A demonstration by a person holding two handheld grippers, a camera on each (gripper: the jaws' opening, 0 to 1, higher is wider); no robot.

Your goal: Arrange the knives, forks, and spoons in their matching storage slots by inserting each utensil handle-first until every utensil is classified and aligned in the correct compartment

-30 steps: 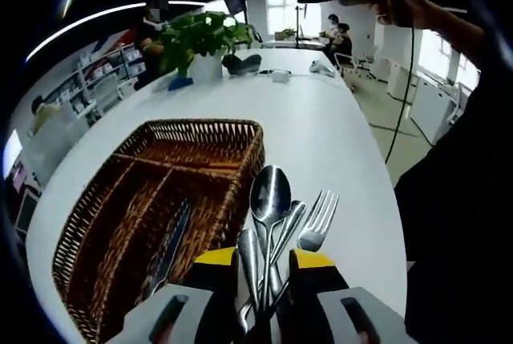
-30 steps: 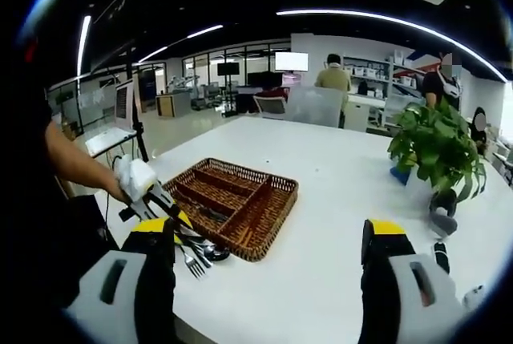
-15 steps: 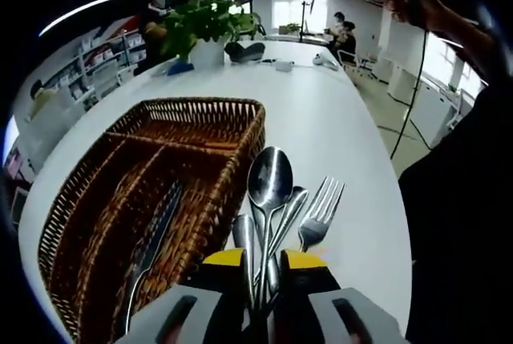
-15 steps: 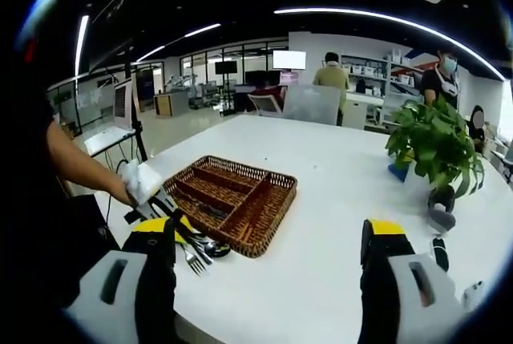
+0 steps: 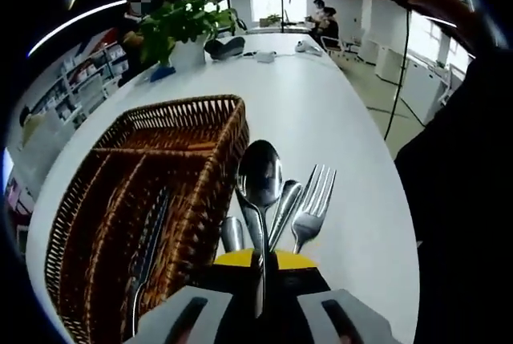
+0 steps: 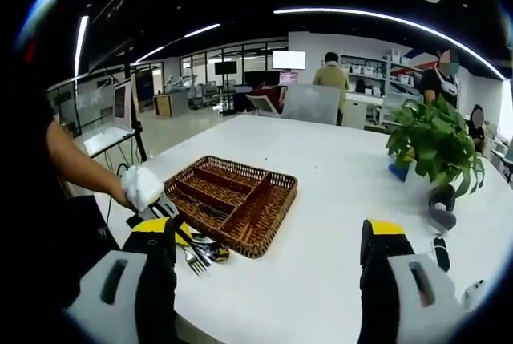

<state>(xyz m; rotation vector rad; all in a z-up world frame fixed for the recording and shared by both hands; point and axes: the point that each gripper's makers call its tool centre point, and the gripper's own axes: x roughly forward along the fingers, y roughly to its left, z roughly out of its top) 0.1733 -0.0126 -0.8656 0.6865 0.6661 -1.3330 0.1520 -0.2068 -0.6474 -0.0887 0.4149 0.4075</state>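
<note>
Beside the basket [image 5: 152, 167] on the white table [image 5: 321, 111], the left gripper [image 5: 258, 262] has its jaws closed on a spoon [image 5: 258, 188]; a fork [image 5: 311, 204] lies just beside it (a knife [image 5: 147, 248] lies inside the basket). The right gripper [image 6: 268, 241] hangs open, well apart from the basket.

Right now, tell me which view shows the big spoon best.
The left gripper view: the big spoon stands large and central, its handle between that gripper's shut jaws. In the right gripper view, the loose cutlery beside the wicker tray is too small to pick it out.
</note>
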